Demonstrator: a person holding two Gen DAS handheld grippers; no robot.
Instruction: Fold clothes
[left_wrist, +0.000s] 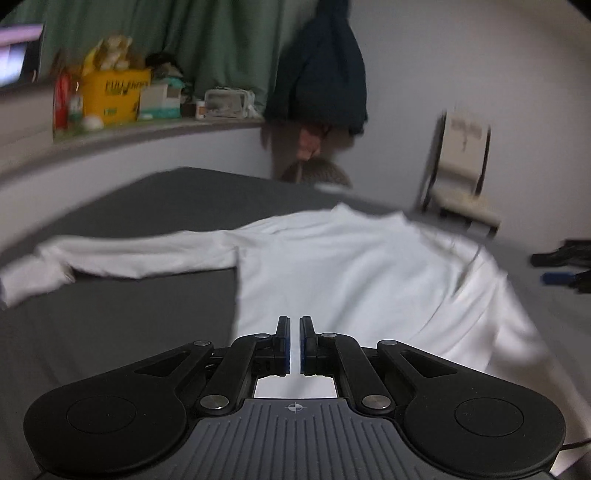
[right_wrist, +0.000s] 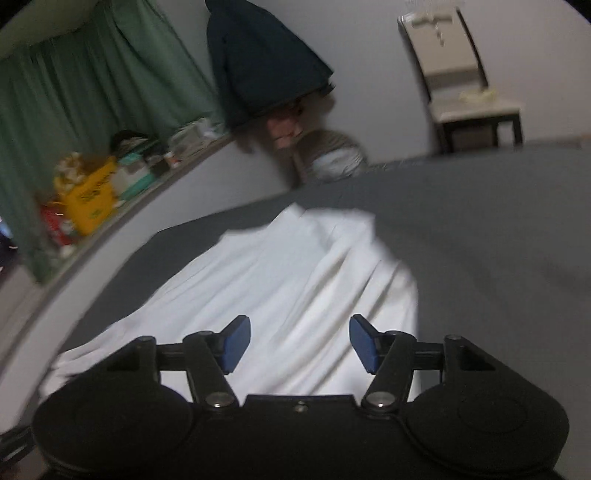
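**White top spread on grey bed as my two tongs hang above it**

From my left tongs (left_wrist: 294, 343) I see the jaws drawn nearly together, only a thin slit between the blue pads, and nothing caught in it — the white long-sleeved top (left_wrist: 332, 266) lies just beyond and below the tips on the grey bed (left_wrist: 110, 325). One sleeve (left_wrist: 122, 258) runs out flat toward the left edge of the view; the body spreads right, its far side rumpled. On the ledge (left_wrist: 155, 129) behind stand a yellow box (left_wrist: 114, 96) and other clutter, with a green curtain (left_wrist: 192, 40) and a dark jacket (left_wrist: 321, 74) hanging above.

From my right tongs (right_wrist: 300, 341) the jaws stand well apart and hold nothing — the top (right_wrist: 280, 280) lies creased beneath and ahead of them, showing in the gap between the pads. Bare grey bed (right_wrist: 498, 240) stretches off right, and a pale chair (right_wrist: 461, 81) stands by the wall.
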